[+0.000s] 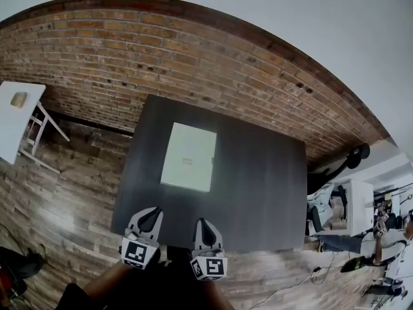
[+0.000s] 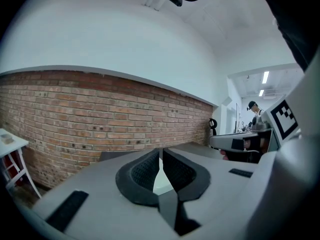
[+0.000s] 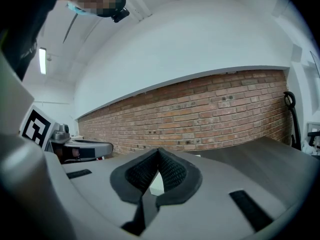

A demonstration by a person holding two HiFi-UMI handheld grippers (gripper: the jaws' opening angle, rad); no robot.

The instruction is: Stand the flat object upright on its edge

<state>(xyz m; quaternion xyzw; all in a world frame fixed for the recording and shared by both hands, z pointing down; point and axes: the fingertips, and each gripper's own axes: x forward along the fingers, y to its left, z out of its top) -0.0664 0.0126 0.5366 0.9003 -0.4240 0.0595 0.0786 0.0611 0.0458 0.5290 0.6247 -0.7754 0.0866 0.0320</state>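
Note:
A flat pale box (image 1: 188, 156) lies face-down-flat in the middle of the dark table (image 1: 264, 192). My left gripper (image 1: 150, 213) and right gripper (image 1: 202, 223) hover side by side over the table's near edge, short of the box and apart from it. Both are shut with nothing between the jaws. In the left gripper view the closed pads (image 2: 161, 163) frame a sliver of the pale box (image 2: 161, 182) ahead. Past the shut tips of the right gripper (image 3: 158, 154) in its own view, a sliver of the box (image 3: 157, 185) shows too.
A brick wall (image 1: 193, 63) runs behind the table. A white side table (image 1: 14, 118) stands at far left on the wood floor. Desks, chairs and a person (image 1: 381, 244) are at the right.

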